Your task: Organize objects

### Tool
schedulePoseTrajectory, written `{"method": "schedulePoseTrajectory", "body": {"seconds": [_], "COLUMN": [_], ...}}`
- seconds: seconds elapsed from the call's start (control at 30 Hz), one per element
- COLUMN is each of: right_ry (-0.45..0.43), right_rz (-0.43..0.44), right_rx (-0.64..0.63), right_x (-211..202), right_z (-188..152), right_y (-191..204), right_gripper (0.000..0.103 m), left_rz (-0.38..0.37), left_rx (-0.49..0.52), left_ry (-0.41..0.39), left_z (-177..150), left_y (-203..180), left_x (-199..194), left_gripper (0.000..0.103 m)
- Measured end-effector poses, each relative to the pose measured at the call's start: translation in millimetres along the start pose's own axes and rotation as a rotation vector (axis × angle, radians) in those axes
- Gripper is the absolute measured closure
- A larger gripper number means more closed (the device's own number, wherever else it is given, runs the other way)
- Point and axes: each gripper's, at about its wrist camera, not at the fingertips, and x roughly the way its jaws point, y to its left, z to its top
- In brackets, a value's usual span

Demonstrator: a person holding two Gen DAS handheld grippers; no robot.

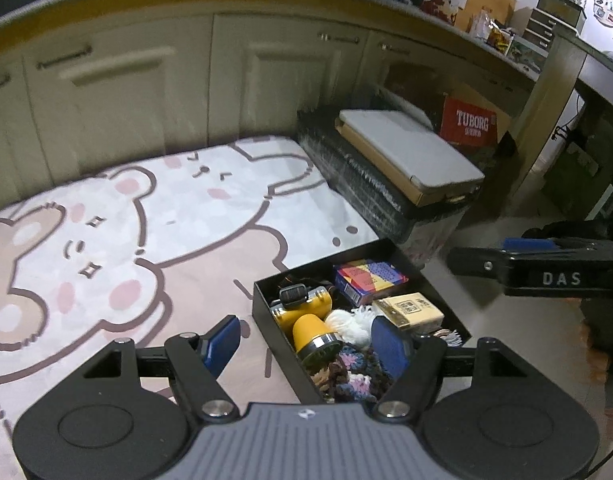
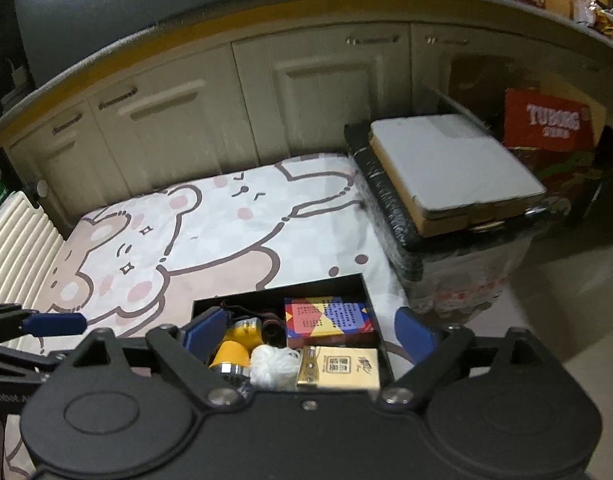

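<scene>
A black open box (image 1: 266, 312) (image 2: 370, 292) sits on the bear-print mat (image 1: 126, 240) (image 2: 186, 240). Inside lie yellow motors (image 1: 306, 308) (image 2: 234, 348), a colourful card box (image 1: 368, 276) (image 2: 330, 316), a tan box (image 1: 410, 308) (image 2: 346, 368), white yarn (image 1: 346, 320) (image 2: 274, 364) and crochet pieces (image 1: 354, 368). My left gripper (image 1: 306, 340) is open and empty just above the box's near left wall. My right gripper (image 2: 310, 332) is open and empty over the box; it shows in the left wrist view (image 1: 526, 260) at the right.
Cream cabinet doors (image 1: 146, 92) (image 2: 306, 92) stand behind the mat. A black wrapped crate (image 1: 386, 200) (image 2: 406, 232) with a flat grey-topped carton (image 1: 414, 152) (image 2: 454, 160) stands to the right. A red Tuborg box (image 1: 470, 124) (image 2: 546, 120) lies behind it.
</scene>
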Motion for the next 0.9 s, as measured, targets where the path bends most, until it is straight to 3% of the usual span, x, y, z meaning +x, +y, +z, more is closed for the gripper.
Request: {"method": "schedulePoseTrajectory", "body": {"seconds": [0.13, 0.37, 0.9], "right_ry": [-0.018, -0.023, -0.07], "right_rz": [-0.007, -0.019, -0.016], "right_rx": [-0.001, -0.036, -0.054], "right_x": [-27, -60, -133], "right_z": [1, -6, -17], "right_y": [4, 17, 27], "right_gripper": [0.0, 0.0, 0.0], "left_rz": [0.034, 0.085, 0.138], "left_rx": [-0.001, -0.009, -0.007], "left_ry": [-0.033, -0.057, -0.099], "left_z": [1, 0, -13], "left_y": [-5, -13, -39], "left_x": [-30, -63, -125], "left_gripper": [0.019, 0.005, 0.0]}}
